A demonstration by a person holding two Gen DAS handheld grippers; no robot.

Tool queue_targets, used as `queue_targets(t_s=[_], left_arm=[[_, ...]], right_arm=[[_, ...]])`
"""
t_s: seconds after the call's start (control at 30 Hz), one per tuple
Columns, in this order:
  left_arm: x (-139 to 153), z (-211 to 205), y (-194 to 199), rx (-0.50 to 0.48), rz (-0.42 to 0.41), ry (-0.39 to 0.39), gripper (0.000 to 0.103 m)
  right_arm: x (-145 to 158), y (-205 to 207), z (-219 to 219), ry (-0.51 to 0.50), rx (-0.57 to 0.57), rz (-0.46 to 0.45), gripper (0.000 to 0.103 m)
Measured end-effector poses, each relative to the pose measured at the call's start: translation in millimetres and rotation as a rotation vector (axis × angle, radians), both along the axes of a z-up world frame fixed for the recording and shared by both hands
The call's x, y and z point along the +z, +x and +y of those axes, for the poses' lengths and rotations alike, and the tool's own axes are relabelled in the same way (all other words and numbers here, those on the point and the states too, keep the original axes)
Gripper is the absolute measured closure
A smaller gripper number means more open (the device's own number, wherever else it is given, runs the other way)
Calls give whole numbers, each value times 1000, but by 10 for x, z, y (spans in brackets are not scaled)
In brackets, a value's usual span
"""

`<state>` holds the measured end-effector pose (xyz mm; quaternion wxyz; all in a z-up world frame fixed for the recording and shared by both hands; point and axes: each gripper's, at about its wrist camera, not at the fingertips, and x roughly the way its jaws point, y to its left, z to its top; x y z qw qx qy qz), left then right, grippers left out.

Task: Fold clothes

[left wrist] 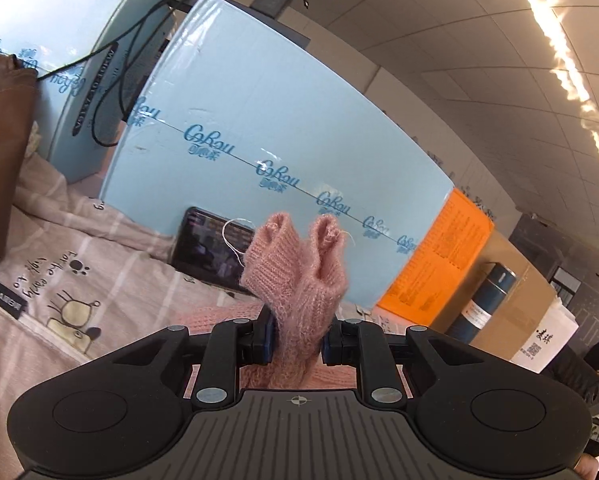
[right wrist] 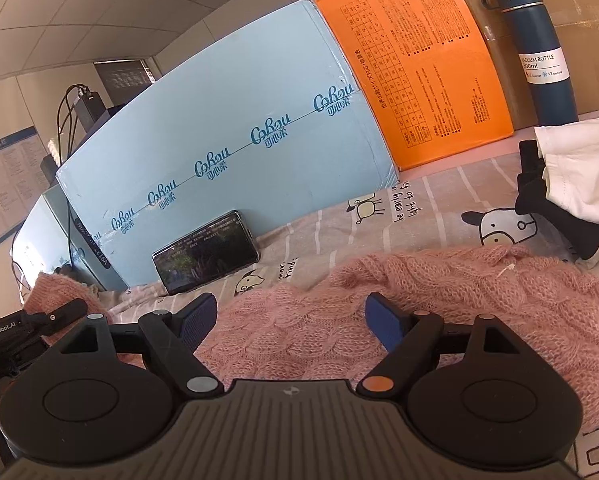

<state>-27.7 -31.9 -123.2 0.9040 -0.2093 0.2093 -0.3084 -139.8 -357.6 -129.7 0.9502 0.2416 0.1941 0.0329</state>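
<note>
A pink cable-knit sweater (right wrist: 439,300) lies spread on a patterned bedsheet (right wrist: 427,208). My left gripper (left wrist: 299,340) is shut on a bunched ribbed cuff of the pink sweater (left wrist: 299,276), which sticks up between its fingers, lifted off the sheet. My right gripper (right wrist: 287,320) is open and empty, its blue pads (right wrist: 197,320) just above the sweater's body. The left gripper also shows at the left edge of the right wrist view (right wrist: 31,328).
A light blue carton (right wrist: 227,140) stands behind, with a phone (right wrist: 205,252) leaning on it. An orange box (right wrist: 419,60) and a dark blue vacuum bottle (right wrist: 539,52) stand further right. White and black garments (right wrist: 571,176) lie at the right. A brown bag (left wrist: 3,152) stands left.
</note>
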Motion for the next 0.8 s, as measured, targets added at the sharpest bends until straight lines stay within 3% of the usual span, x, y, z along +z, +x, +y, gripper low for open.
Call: queue_targets(t_s=[0.13, 0.27, 0.3, 0.43, 0.53, 0.67, 0.8], left_arm=[[-106, -278, -32, -54, 59, 18, 83], [-190, -425, 1, -47, 137, 8, 82], [-199, -448, -3, -48, 141, 3, 78], [-222, -468, -23, -80, 158, -100, 42], [-194, -482, -78, -135, 142, -161, 38], [-281, -482, -19, -174, 224, -233, 33], [-413, -521, 71, -186, 267, -217, 33]], right_arm=[[10, -6, 18, -5, 9, -5, 23], [11, -4, 35, -10, 15, -6, 23], [10, 0, 39, -11, 17, -5, 23], [5, 13, 55, -16, 22, -2, 23], [1, 19, 58, -18, 24, 0, 23], [-6, 27, 59, -20, 25, 3, 23], [-12, 33, 69, -26, 25, 7, 23]])
